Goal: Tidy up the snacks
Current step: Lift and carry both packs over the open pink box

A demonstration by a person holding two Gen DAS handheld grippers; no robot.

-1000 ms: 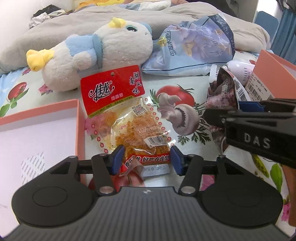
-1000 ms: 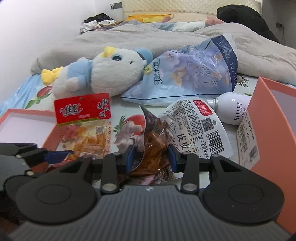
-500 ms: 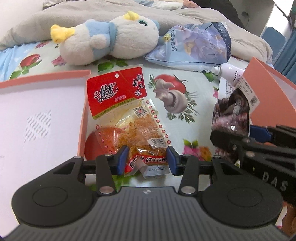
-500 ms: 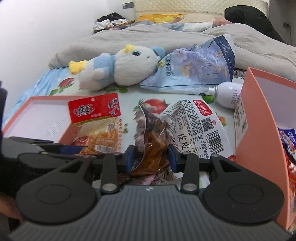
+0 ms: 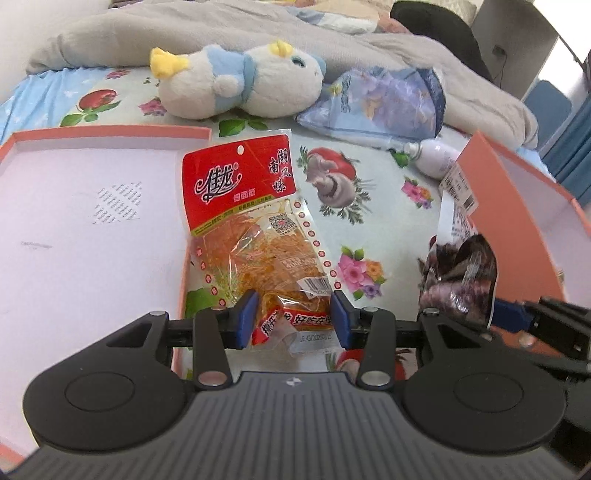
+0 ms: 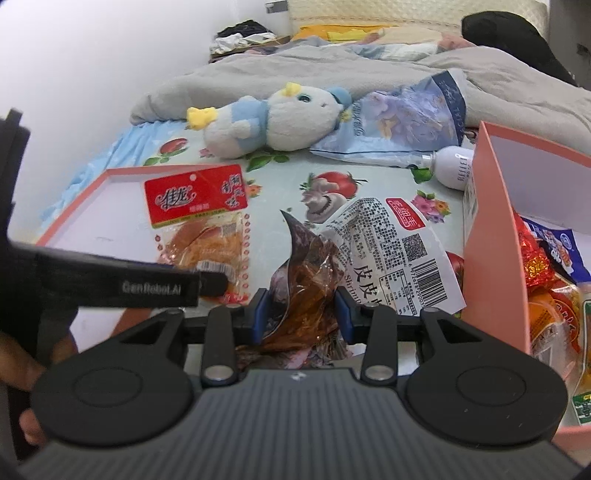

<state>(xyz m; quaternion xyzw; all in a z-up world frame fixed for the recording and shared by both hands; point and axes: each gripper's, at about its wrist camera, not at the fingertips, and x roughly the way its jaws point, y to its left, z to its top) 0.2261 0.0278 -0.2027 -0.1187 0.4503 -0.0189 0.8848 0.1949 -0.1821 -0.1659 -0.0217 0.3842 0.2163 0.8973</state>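
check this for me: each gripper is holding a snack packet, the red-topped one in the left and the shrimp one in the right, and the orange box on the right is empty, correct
Not quite: the orange box is not empty. The right wrist view shows several snack packets inside it. The rest stands: the left gripper holds the red-topped packet and the right gripper holds the shrimp packet.

I look out across a bed spread with a pale blue bedsheet (image 5: 380, 229) printed with tomatoes, mushrooms and flowers. A rumpled grey blanket (image 6: 258, 70) lies heaped along the far side, with a yellow and patterned pillow (image 6: 351, 31) beyond it against a cream padded headboard (image 6: 388, 11). A bare white wall (image 6: 92, 66) rises on the left, bright with even daylight. A small pile of clothes (image 6: 240, 35) sits in the far corner. At the right edge of my left view hangs a blue curtain (image 5: 576, 147).
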